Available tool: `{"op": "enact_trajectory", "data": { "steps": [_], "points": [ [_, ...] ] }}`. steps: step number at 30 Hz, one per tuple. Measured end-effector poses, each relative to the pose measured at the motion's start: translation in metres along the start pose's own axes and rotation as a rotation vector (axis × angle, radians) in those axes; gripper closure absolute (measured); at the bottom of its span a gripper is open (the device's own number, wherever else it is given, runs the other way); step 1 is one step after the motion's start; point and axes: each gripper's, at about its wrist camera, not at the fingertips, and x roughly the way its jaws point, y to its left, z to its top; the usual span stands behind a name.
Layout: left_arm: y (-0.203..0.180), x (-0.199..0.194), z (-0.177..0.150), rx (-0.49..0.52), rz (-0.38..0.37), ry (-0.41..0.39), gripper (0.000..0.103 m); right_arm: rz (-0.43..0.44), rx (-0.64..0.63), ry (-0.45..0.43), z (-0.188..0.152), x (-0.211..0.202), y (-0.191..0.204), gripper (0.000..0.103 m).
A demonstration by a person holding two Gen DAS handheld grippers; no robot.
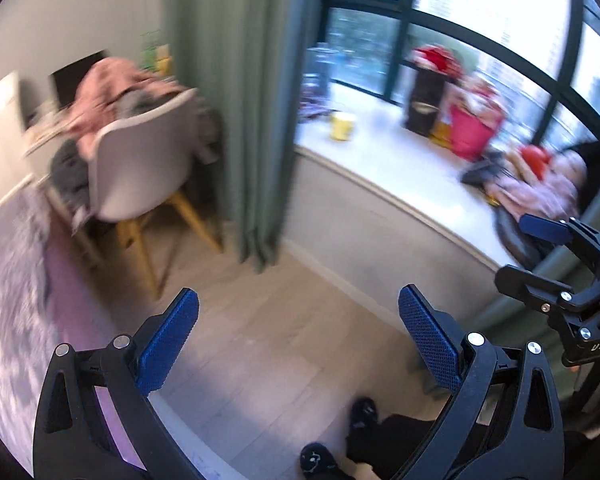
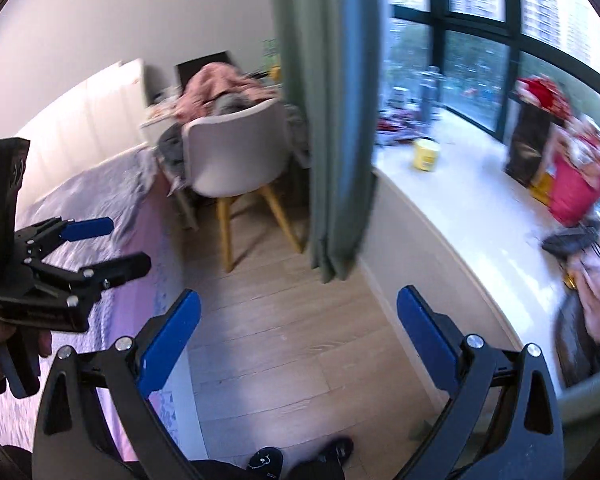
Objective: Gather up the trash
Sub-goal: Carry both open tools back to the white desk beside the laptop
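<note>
My left gripper [image 1: 298, 312] is open and empty, held over the wooden floor [image 1: 268, 344]. It also shows in the right wrist view [image 2: 114, 244] at the left, open. My right gripper [image 2: 298, 312] is open and empty over the floor [image 2: 300, 340], and shows in the left wrist view [image 1: 516, 250] at the right, open. A yellow cup [image 1: 342, 125] [image 2: 426, 154] stands on the white window ledge [image 1: 388, 168] [image 2: 460, 216] ahead. Clutter lies further right on the ledge: a pink bag [image 1: 472, 134] [image 2: 572, 190] and a dark bag [image 1: 424, 102] [image 2: 530, 152].
A green curtain [image 1: 244, 100] [image 2: 328, 112] hangs between the ledge and a white chair [image 1: 140, 168] [image 2: 236, 152] piled with clothes. A bed [image 1: 16, 300] [image 2: 100, 200] lies at the left. The person's slippered feet [image 1: 340, 440] [image 2: 296, 456] stand below.
</note>
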Motion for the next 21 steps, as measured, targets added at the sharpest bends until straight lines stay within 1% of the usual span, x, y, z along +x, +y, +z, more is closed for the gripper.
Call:
{"op": "enact_trajectory", "data": {
  "steps": [3,6,10,11,13,14,16,17,19,21],
  "points": [
    [0.029,0.001,0.002,-0.08,0.074,0.003,0.006,0.06,-0.052,0.018,0.015,0.02,0.012,0.007],
    [0.048,0.0,0.007,-0.127,0.129,-0.007,0.006,0.119,-0.101,0.026,0.034,0.044,0.024,0.007],
    [0.073,0.009,0.024,-0.203,0.214,-0.028,0.006,0.199,-0.171,0.023,0.065,0.074,0.031,0.007],
    [0.079,0.012,0.031,-0.228,0.222,-0.033,0.006,0.22,-0.19,0.015,0.075,0.081,0.033,0.007],
    [0.084,0.016,0.042,-0.241,0.239,-0.043,0.006,0.249,-0.222,0.006,0.091,0.091,0.036,0.007],
    [0.086,0.018,0.048,-0.245,0.234,-0.053,0.006,0.261,-0.238,0.003,0.1,0.097,0.036,0.007],
    [0.087,0.017,0.061,-0.256,0.179,-0.091,0.006,0.295,-0.245,0.007,0.117,0.106,0.036,0.007],
    [0.089,0.015,0.069,-0.253,0.179,-0.115,0.006,0.317,-0.247,0.008,0.128,0.111,0.036,0.007],
    [0.092,0.011,0.083,-0.249,0.204,-0.153,0.006,0.352,-0.269,0.001,0.146,0.117,0.035,0.007],
    [0.097,0.007,0.099,-0.271,0.23,-0.188,0.006,0.373,-0.294,-0.004,0.16,0.124,0.035,0.007]
  ]
}}
